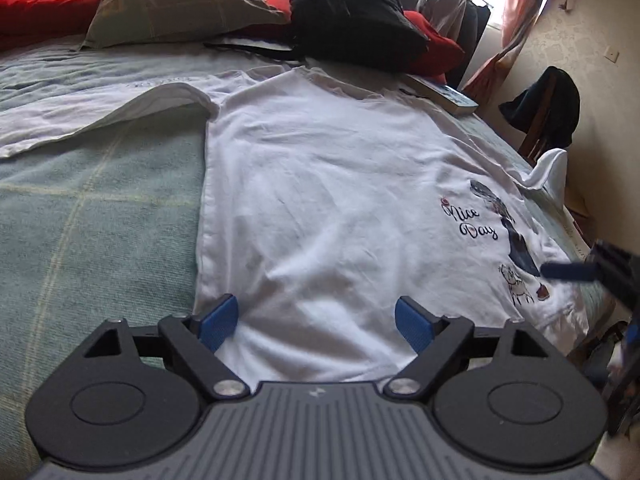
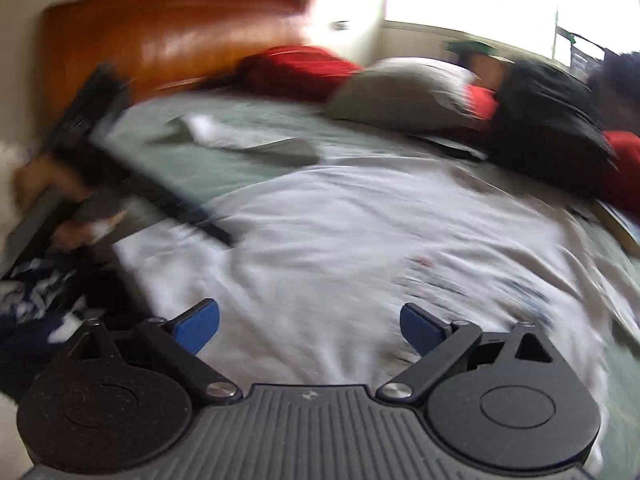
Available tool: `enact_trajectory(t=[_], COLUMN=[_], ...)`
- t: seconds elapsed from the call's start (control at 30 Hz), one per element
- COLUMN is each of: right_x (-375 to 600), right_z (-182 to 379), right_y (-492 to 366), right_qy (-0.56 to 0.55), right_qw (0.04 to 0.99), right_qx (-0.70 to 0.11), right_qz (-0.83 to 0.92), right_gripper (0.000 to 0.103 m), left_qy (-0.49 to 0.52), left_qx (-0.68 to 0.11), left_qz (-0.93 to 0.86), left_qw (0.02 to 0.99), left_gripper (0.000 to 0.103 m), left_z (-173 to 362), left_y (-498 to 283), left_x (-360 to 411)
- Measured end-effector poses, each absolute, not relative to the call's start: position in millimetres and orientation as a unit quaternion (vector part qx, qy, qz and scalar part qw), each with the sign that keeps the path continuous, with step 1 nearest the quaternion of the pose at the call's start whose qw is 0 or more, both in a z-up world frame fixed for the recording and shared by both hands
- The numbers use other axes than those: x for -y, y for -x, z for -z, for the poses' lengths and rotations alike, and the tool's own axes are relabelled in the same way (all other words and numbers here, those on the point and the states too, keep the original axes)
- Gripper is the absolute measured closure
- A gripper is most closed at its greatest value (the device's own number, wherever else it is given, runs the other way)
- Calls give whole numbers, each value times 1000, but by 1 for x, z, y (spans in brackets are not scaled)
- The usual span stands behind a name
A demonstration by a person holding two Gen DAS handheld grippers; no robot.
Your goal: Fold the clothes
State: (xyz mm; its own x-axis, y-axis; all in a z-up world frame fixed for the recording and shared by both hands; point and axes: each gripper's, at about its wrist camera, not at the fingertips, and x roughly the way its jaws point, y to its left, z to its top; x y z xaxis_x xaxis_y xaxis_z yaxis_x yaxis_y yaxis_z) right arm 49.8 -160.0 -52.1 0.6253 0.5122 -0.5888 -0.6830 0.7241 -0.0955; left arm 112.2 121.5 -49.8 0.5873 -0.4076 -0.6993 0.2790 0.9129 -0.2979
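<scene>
Both tools stood wide and empty over the shirt's hem: left tool, right tool, shirt. Folding had seemingly not begun; next, each should pinch a hem corner.

A white cotton T-shirt is lying centre frame on the pale green checked bedspread. A grey rectangular pillow is sitting upper left. A black fabric backpack is resting to its right.

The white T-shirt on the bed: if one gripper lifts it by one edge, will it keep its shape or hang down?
The white T-shirt would probably hang limp: it lies wrinkled, and one sleeve already droops over the bed edge. It looks thin, so likely light. Lifted by one edge, it may bunch.
</scene>
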Motion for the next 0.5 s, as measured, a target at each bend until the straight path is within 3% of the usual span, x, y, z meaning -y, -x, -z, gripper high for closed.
enact_trajectory(t=[0.1,0.33,0.43,0.5], right_x=[134,143,154,162], right_z=[58,55,60,62], right_y=[-41,-46,-52,-56], right_qy=[206,177,158,139], right_qw=[872,877,882,883], right_qx=[-260,-271,-285,-295], right_qz=[-360,-355,-341,-336], right_gripper=[16,16,16,16], left_qy=[79,126,182,230], left_qx=[-407,-385,-412,-416], left_qz=[187,165,161,175], left_qw=[891,899,878,862], left_gripper=[18,20,35,39], left_z=[44,33,48,55], left_y=[-107,-71,-64,-61], left_x=[-124,-161,-184,-193])
